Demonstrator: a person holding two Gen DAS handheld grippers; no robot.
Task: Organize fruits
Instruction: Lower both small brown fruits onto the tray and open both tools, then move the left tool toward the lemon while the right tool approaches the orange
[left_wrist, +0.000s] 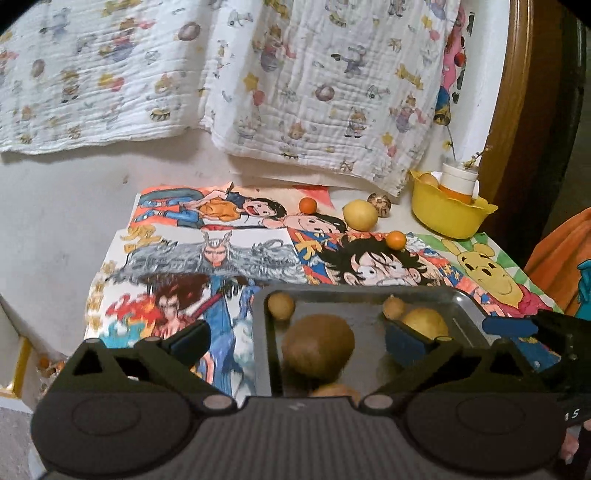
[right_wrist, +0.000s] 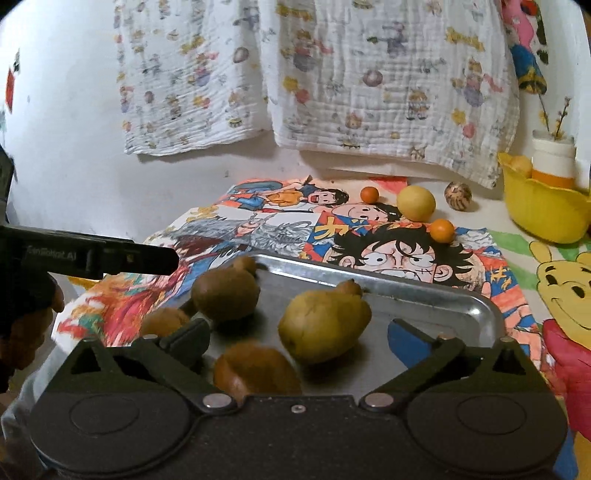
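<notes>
A metal tray (left_wrist: 369, 293) (right_wrist: 406, 291) lies on the cartoon drawings and holds several fruits: a brown kiwi (left_wrist: 317, 350) (right_wrist: 225, 293), a yellow pear (left_wrist: 424, 323) (right_wrist: 325, 325), another brown fruit (right_wrist: 255, 369) and small tan ones (left_wrist: 280, 305). My left gripper (left_wrist: 299, 343) hovers open over the tray's near left side, gripping nothing. My right gripper (right_wrist: 301, 341) is open above the tray's near edge, its pads clear of the fruit. Beyond the tray lie a lemon (left_wrist: 360, 215) (right_wrist: 416, 204) and two small oranges (left_wrist: 307, 205) (left_wrist: 396, 240) (right_wrist: 369, 194) (right_wrist: 442, 230).
A yellow bowl (left_wrist: 450, 218) (right_wrist: 546, 214) at the back right holds a white and orange cup and a fruit. A brown patterned ball (left_wrist: 379, 204) (right_wrist: 458, 196) sits beside the lemon. Printed cloths hang on the wall behind. A wooden frame stands at the far right.
</notes>
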